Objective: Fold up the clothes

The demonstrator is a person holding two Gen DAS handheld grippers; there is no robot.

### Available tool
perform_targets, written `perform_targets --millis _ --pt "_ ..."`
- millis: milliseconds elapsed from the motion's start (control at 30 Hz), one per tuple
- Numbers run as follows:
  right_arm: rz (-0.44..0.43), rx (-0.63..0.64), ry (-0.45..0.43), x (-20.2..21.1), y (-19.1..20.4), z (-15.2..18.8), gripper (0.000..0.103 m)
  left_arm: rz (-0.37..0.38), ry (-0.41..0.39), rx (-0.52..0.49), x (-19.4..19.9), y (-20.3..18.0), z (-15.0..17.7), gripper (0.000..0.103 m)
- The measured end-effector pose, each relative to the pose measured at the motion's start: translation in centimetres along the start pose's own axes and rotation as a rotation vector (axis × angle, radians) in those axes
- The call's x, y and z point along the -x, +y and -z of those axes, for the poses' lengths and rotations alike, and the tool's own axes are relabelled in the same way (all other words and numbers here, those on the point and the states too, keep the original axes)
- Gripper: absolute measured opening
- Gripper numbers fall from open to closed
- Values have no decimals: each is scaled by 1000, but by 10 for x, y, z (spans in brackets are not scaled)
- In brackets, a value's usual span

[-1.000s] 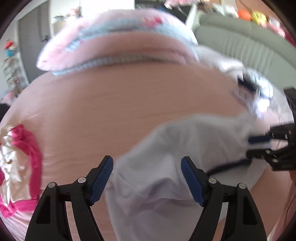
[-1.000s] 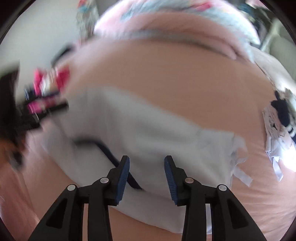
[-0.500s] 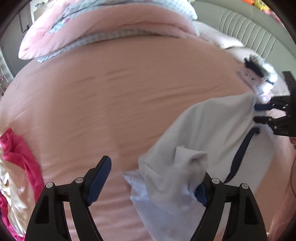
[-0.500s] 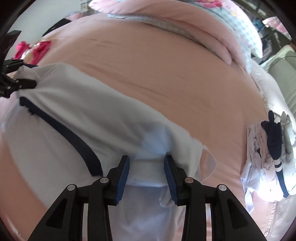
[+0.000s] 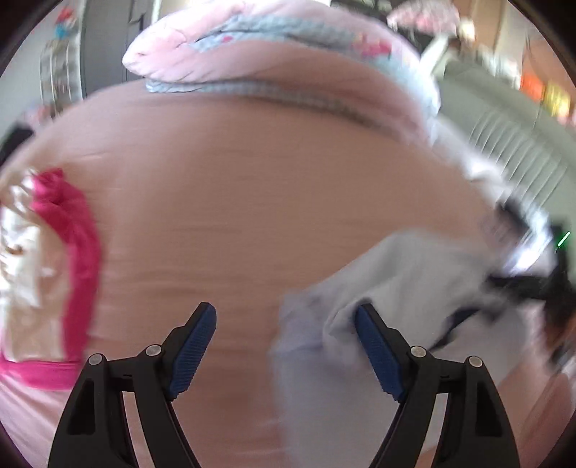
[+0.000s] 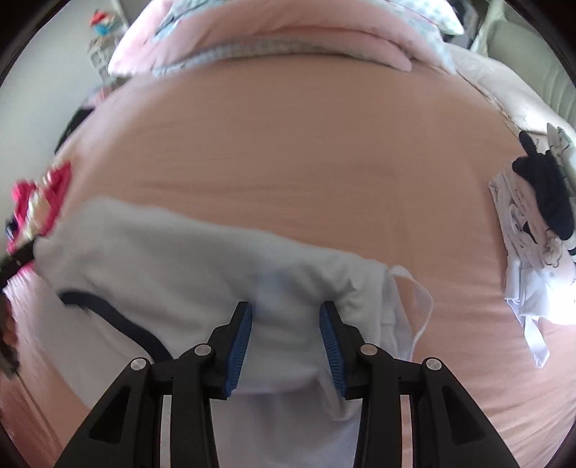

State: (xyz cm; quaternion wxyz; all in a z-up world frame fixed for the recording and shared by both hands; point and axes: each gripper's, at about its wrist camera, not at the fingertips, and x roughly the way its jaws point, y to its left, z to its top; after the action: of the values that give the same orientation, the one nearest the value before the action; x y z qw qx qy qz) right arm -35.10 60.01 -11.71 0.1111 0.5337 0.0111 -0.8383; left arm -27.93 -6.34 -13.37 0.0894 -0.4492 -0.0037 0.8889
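A pale blue garment [image 6: 201, 259] with a dark navy strap [image 6: 118, 320] lies across the pink bed sheet. In the right wrist view it spreads from the left edge to under my right gripper [image 6: 286, 338], whose jaws stand open over the cloth. In the left wrist view the same garment [image 5: 392, 288] lies bunched at the lower right, against the right finger of my left gripper [image 5: 284, 342], which is open and empty. The right gripper shows blurred at the right edge [image 5: 532, 284].
A pink and white garment pile [image 5: 61, 273] lies at the left. A white and navy clothes pile [image 6: 536, 223] sits at the right of the bed. A pink quilt [image 6: 288, 32] lies at the far end, with a grey-green headboard [image 5: 504, 126] beyond.
The left gripper has swung left off the pale blue garment, which now lies to its right. The right gripper stays open over the cloth, and the garment has settled flatter.
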Motion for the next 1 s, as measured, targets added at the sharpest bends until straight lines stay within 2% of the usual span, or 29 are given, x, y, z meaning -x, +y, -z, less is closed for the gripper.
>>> perform_targets --millis 33,100,167,233,367,433,467,500,533,667,767,833,900,1000 --pt "10 32 -8 1 -1 0 35 -61 18 -40 -3 2 3 79" --pt "34 72 0 6 -2 -3 32 -97 26 -8 3 17 0 69" --pt "39 86 1 13 -1 -6 33 -129 30 26 10 31 -2 68" --pt "-3 68 -53 29 0 -12 37 -24 -59 92 31 30 -7 68" --pt "-80 63 -92 43 25 -14 38 48 10 -69 21 -19 7 67" --pt "-122 99 -73 37 45 -2 38 83 45 -148 16 -43 14 57" --pt "-129 112 -68 32 63 2 38 71 71 -173 9 -49 22 42" --pt "-139 122 -64 22 83 -1 38 44 81 -175 4 -49 24 36" --pt "-152 128 -61 13 100 -5 38 18 90 -175 0 -50 26 36" --pt "-265 129 -94 -1 144 -33 38 32 32 -54 -2 -38 28 36" --pt "-259 145 -100 -23 179 -52 38 15 -20 -7 -3 -32 24 38" --pt "-215 161 -44 -45 192 -51 38 13 -27 7 -5 -24 23 40" --pt "-177 204 -25 -56 196 -45 39 22 -25 6 -7 -15 20 53" --pt "-143 272 12 -59 194 -36 40 45 -33 56 -12 11 14 53"
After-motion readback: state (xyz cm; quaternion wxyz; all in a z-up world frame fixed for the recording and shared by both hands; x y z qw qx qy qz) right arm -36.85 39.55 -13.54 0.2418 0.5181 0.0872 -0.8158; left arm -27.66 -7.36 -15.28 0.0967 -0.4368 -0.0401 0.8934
